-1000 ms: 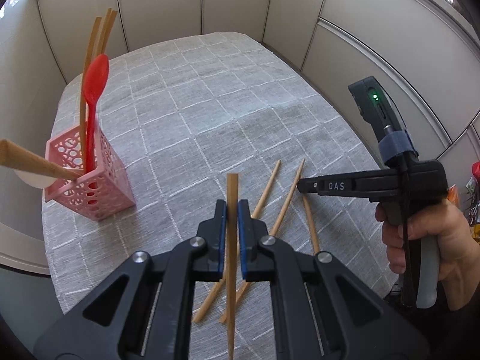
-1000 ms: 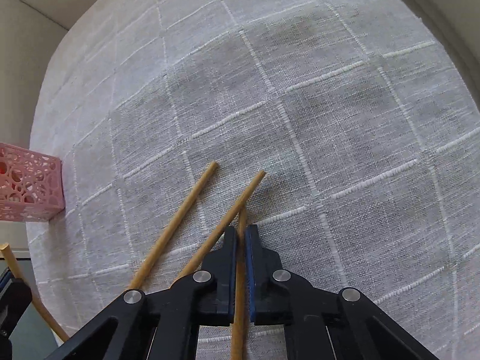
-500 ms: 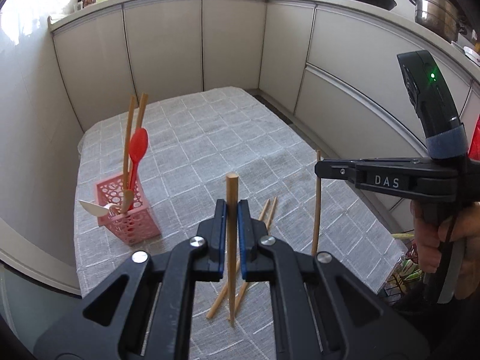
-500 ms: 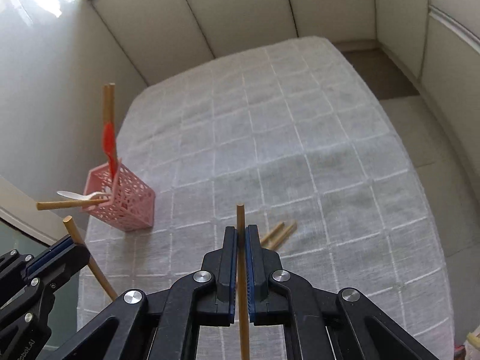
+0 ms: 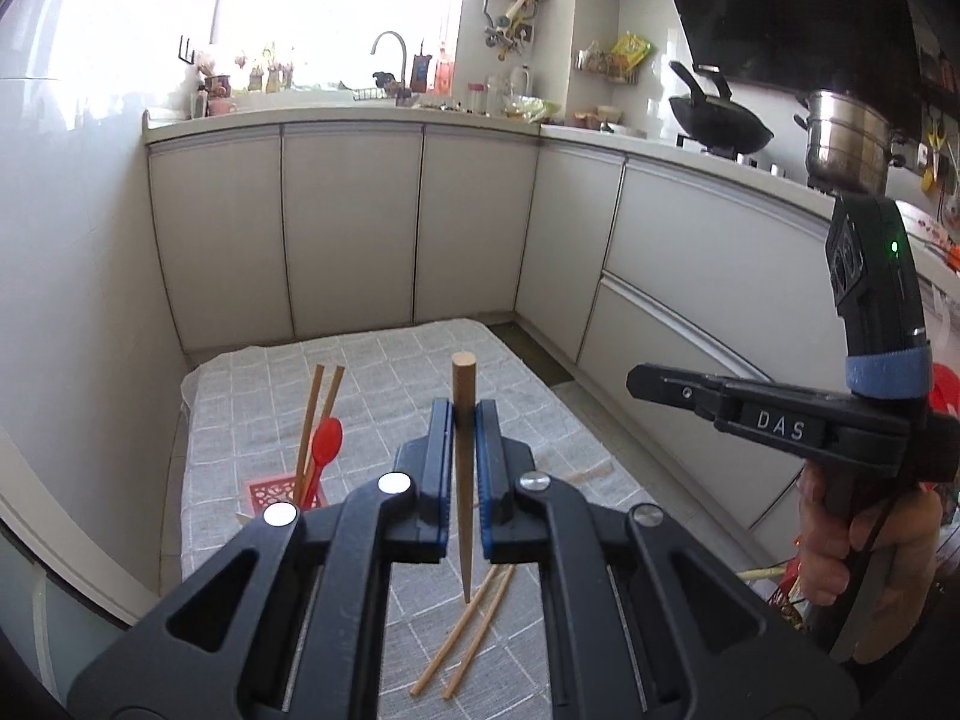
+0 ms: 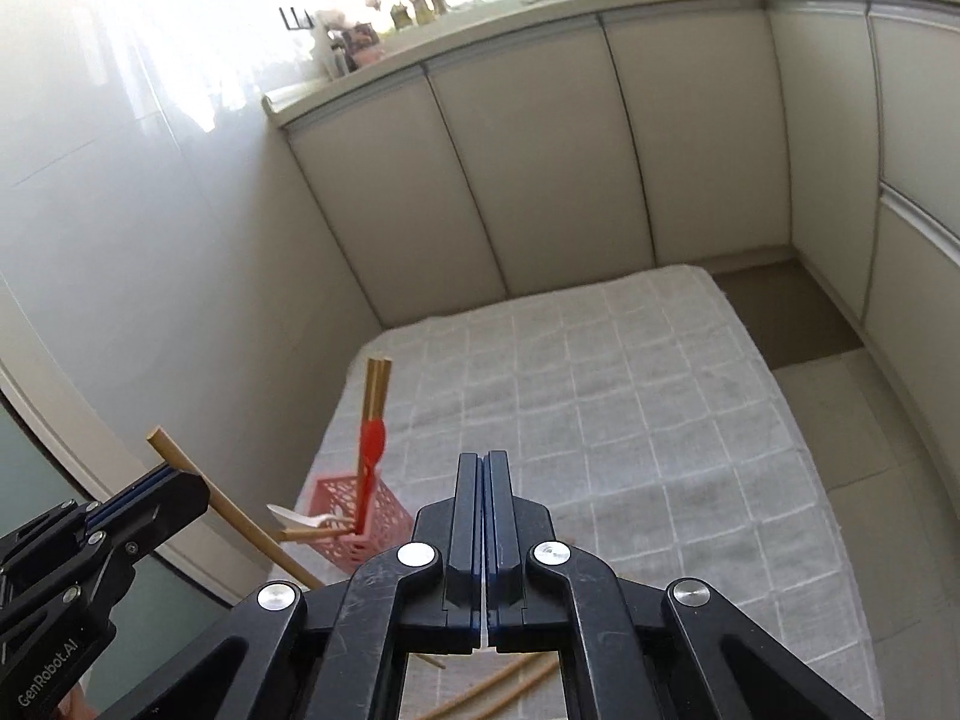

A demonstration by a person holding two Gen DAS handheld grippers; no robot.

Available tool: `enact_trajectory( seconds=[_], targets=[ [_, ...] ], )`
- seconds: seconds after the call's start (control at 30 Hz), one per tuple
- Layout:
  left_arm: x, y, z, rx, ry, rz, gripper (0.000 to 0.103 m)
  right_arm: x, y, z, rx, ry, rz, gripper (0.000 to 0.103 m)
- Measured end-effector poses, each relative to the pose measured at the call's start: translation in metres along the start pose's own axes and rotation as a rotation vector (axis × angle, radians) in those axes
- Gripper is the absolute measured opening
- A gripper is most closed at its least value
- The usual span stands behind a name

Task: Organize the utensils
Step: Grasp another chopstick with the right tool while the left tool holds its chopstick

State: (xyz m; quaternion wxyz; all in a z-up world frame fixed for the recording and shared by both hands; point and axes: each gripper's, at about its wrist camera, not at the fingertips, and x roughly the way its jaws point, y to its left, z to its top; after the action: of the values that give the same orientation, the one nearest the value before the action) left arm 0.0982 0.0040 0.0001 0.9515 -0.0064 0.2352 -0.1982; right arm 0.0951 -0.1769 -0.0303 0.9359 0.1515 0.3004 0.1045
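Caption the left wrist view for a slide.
Left gripper holds a chopstick above the table; pink holder waits beside it.

Woven cloth tablecloth [image 5: 396, 372], wooden chopstick [image 5: 463, 480] — matt

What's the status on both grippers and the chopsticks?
Left gripper shut on held chopstick, upright. Right gripper shut, nothing seen between jaws. Pink holder has stowed chopsticks, red spoon; loose chopsticks on cloth. No obstruction seen.
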Motion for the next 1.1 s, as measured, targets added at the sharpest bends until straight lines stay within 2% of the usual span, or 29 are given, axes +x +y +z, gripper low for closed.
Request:
enact_trajectory(
  seconds=[0.13,0.23,0.3,0.33,0.4,0.47,0.57,0.83,1.0,1.07,1.1],
  targets=[
    [-0.016,0.018,0.012,-0.063,-0.069,-0.003,0.008,0.0,0.01,0.01,0.0,-0.014,0.04,0.0],
    [-0.022,0.022,0.01,-0.081,-0.056,-0.029,0.008,0.008,0.008,0.014,0.004,0.012,0.035,0.0],
    [-0.018,0.02,0.003,-0.067,-0.027,-0.036,0.008,0.025,-0.003,0.014,0.018,0.074,0.008,0.009],
    [-0.014,0.018,-0.002,-0.057,-0.007,-0.037,0.008,0.038,-0.013,0.012,0.04,0.123,-0.009,0.028],
    [-0.005,0.014,-0.011,-0.036,0.04,-0.038,0.008,0.069,-0.039,0.001,0.103,0.227,-0.017,0.045],
    [0.008,0.01,-0.022,-0.023,0.095,-0.034,0.008,0.1,-0.062,-0.013,0.142,0.316,-0.053,0.045],
    [0.027,0.005,-0.036,-0.01,0.166,-0.041,0.008,0.142,-0.08,-0.032,0.122,0.42,-0.104,0.045],
    [0.049,-0.004,-0.058,0.032,0.243,-0.036,0.008,0.223,-0.087,-0.075,0.004,0.565,-0.167,0.042],
    [0.056,-0.003,-0.06,0.024,0.266,-0.03,0.008,0.257,-0.087,-0.094,-0.052,0.624,-0.224,0.032],
    [0.056,-0.003,-0.06,0.024,0.269,-0.028,0.008,0.265,-0.088,-0.101,-0.071,0.644,-0.243,0.02],
    [0.057,-0.003,-0.06,0.024,0.27,-0.028,0.008,0.267,-0.087,-0.104,-0.087,0.646,-0.256,0.018]
  ],
)
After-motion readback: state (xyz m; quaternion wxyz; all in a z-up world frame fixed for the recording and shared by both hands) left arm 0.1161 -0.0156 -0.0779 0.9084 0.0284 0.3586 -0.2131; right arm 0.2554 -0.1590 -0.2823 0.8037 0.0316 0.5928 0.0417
